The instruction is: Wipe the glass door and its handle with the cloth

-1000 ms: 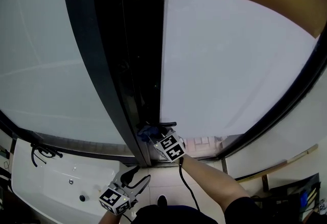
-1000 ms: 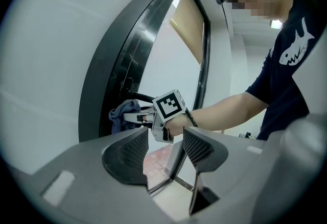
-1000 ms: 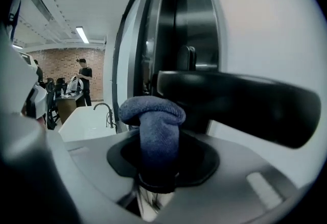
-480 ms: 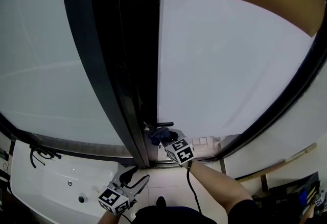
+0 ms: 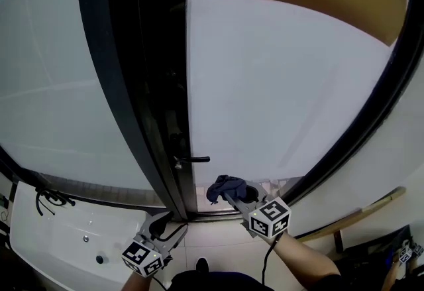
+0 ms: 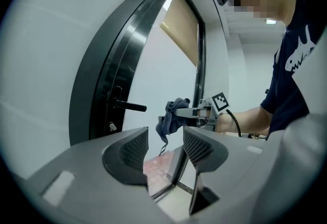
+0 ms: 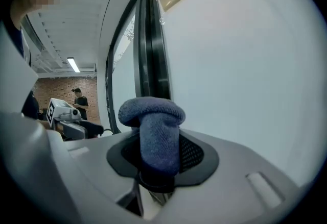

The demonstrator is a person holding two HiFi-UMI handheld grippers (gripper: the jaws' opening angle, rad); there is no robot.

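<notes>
— While the right claw (image 5: 233,197) sits low by the bottom edge of the glass door (image 5: 285,84), its jaws are clamped tight on the cloth (image 5: 224,187), folks!
— Clear as day from the right gripper view: the blue cloth (image 7: 153,131) bulges up out of those pinched jaws, a rounded wad on top, with pale glass filling everything behind it.
— Is it on the glass?
— Can't tell. It's right up by the door, but no view lets me call contact.
— And the handle (image 5: 192,160)?
— Dark lever, sticking out from the door's left edge, right beside the black frame (image 5: 126,84). The cloth is below it and to its right, near but clearly apart.
— What about the left claw (image 5: 169,227)?
— Lower down, under the foot of the frame and off the door. The left gripper view shows its jaws spread wide with nothing between them. Past that gap you see the cloth (image 6: 171,118) in the other claw, and the handle (image 6: 127,106) off to its left.
</notes>
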